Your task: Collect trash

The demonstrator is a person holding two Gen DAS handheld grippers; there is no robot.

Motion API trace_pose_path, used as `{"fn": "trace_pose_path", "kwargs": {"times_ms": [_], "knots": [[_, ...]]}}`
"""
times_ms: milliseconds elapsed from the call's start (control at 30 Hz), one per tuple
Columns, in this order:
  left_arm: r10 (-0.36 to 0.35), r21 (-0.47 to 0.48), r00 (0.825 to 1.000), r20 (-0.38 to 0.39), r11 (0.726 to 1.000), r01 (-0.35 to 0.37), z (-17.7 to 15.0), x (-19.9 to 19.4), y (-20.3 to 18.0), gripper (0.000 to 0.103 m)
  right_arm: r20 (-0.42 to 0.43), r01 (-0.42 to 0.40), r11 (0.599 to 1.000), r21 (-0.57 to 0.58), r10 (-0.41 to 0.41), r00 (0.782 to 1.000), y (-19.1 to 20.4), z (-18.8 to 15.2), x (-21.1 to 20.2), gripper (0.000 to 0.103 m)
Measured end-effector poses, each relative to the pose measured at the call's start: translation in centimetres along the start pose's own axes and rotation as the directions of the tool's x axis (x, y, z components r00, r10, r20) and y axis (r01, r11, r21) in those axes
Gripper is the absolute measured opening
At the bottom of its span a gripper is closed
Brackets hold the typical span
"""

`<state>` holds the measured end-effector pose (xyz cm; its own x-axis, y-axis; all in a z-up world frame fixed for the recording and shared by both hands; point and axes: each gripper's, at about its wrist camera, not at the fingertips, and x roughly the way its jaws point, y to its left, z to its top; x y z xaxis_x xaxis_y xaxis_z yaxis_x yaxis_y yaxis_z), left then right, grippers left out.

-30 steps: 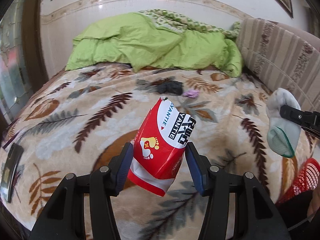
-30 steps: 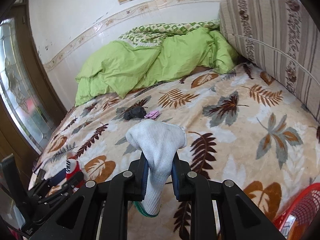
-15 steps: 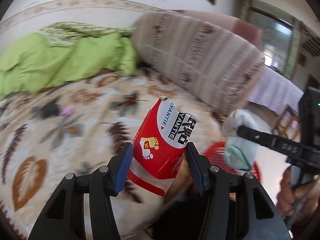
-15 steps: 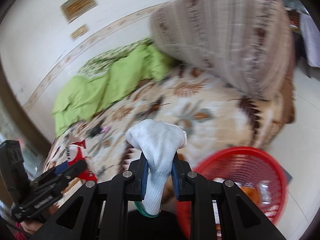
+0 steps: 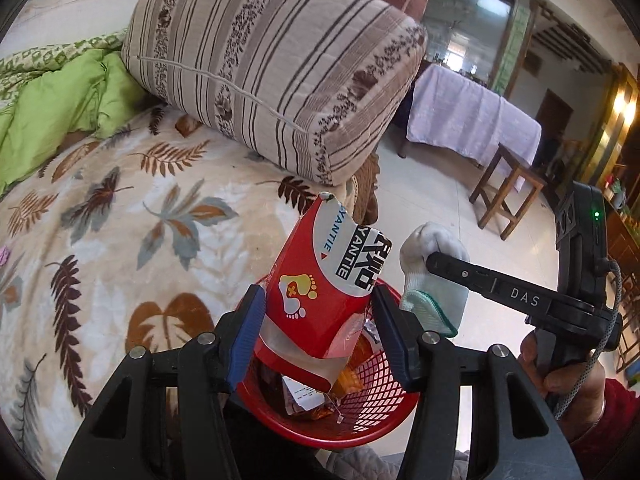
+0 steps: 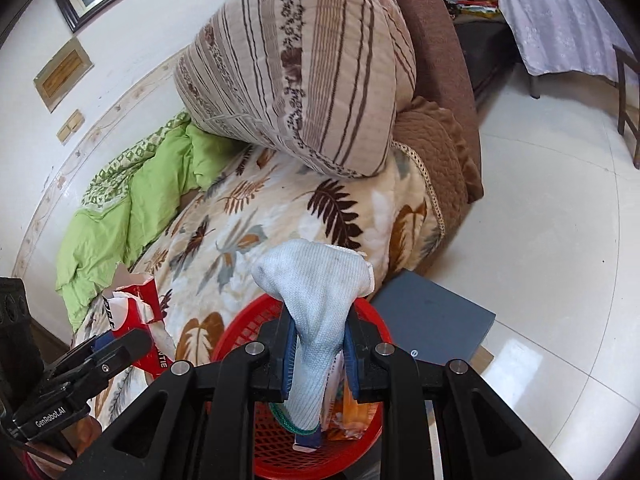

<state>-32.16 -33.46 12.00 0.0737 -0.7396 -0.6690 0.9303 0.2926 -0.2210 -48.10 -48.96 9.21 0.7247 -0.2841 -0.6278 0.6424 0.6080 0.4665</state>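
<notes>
My left gripper (image 5: 318, 316) is shut on a torn red and white packet (image 5: 328, 280) with a footprint mark, held over a red mesh basket (image 5: 360, 424) that has wrappers in it. To the right in the left wrist view, my right gripper (image 5: 432, 260) holds a white sock (image 5: 434, 280). From the right wrist, the right gripper (image 6: 318, 344) is shut on the white sock (image 6: 316, 304), which hangs over the red basket (image 6: 236, 332). At the lower left there, the left gripper (image 6: 120, 340) carries the red packet (image 6: 134, 308).
The basket stands on the floor beside a bed with a leaf-patterned blanket (image 5: 120, 220), a large striped cushion (image 5: 272, 72) and a green duvet (image 6: 120, 208). A grey box (image 6: 432, 320) lies by the basket. A wooden stool (image 5: 506, 184) and a cloth-covered table (image 5: 468, 116) stand farther off.
Both grippers have swung from over the bed to the right, to above the red basket. The packet and the sock stay gripped as before.
</notes>
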Motion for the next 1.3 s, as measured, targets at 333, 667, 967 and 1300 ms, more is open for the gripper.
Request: {"fn": "trace_pose_path", "kwargs": {"times_ms": [333,667,967,1300], "knots": [[-0.016,-0.04,0.997,-0.078,0.999,0.013,-0.6,3.4,0.6,0.056,-0.056,-0.004,1.0,-0.005,0.003,0.998,0.1,-0.7,2.3,0.024],[-0.039,-0.046,0.995,-0.089,0.998,0.035,-0.8,3.8,0.1,0.067,-0.037,0.057,0.997,-0.047,-0.058,0.998,1.3,-1.0,1.0,0.061],[-0.011,-0.07,0.995,-0.103,0.998,0.004,-1.2,2.5,1.9,0.083,-0.02,0.198,0.976,-0.092,-0.2,0.98,2.9,-2.0,-2.1,0.067],[0.034,-0.045,0.988,0.149,0.999,-0.028,-2.6,-4.1,5.7,0.1,0.126,0.435,0.9,-0.023,-0.429,0.895,6.9,-5.0,-7.6,0.09]]}}
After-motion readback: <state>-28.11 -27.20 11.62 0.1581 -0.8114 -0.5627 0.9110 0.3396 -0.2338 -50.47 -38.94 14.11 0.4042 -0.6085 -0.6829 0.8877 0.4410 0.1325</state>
